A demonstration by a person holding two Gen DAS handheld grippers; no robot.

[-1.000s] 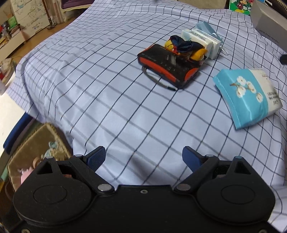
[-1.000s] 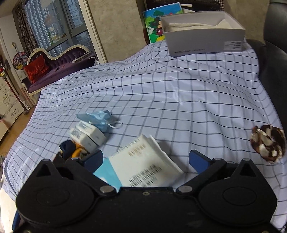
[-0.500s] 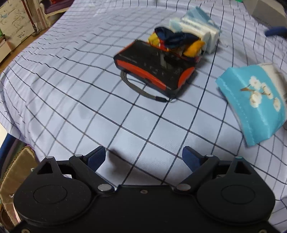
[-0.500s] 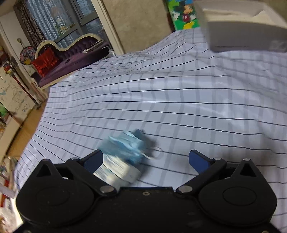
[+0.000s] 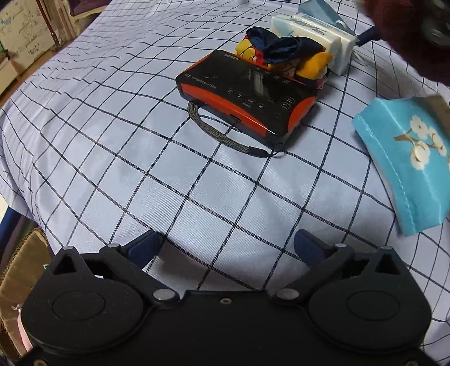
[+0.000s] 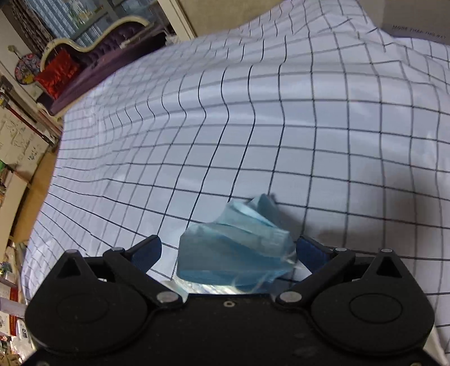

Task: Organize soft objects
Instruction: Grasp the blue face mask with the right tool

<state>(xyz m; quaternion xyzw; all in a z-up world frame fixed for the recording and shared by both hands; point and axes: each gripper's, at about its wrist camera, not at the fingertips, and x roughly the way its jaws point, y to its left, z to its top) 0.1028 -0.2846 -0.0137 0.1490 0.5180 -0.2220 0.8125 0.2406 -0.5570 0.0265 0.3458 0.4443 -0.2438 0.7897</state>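
A crumpled blue face mask (image 6: 236,247) lies on the checked cloth between the wide-open fingers of my right gripper (image 6: 228,247); the fingers do not press it. In the left wrist view the mask (image 5: 317,7) sits behind white tissue packs (image 5: 315,36). A navy and yellow cloth bundle (image 5: 284,53) lies beside a black and orange radio (image 5: 247,95). A blue flowered tissue pack (image 5: 407,157) lies at the right. My left gripper (image 5: 227,245) is open and empty above the near cloth.
The checked cloth (image 5: 112,118) covers the whole surface. A grey box (image 6: 419,19) stands at the far right. A woven basket (image 5: 19,270) sits below the left edge. The right hand's blurred shape (image 5: 410,31) fills the upper right of the left wrist view.
My right gripper has moved forward and down over the blue mask, which now sits between its fingers. My left gripper has moved closer to the radio.
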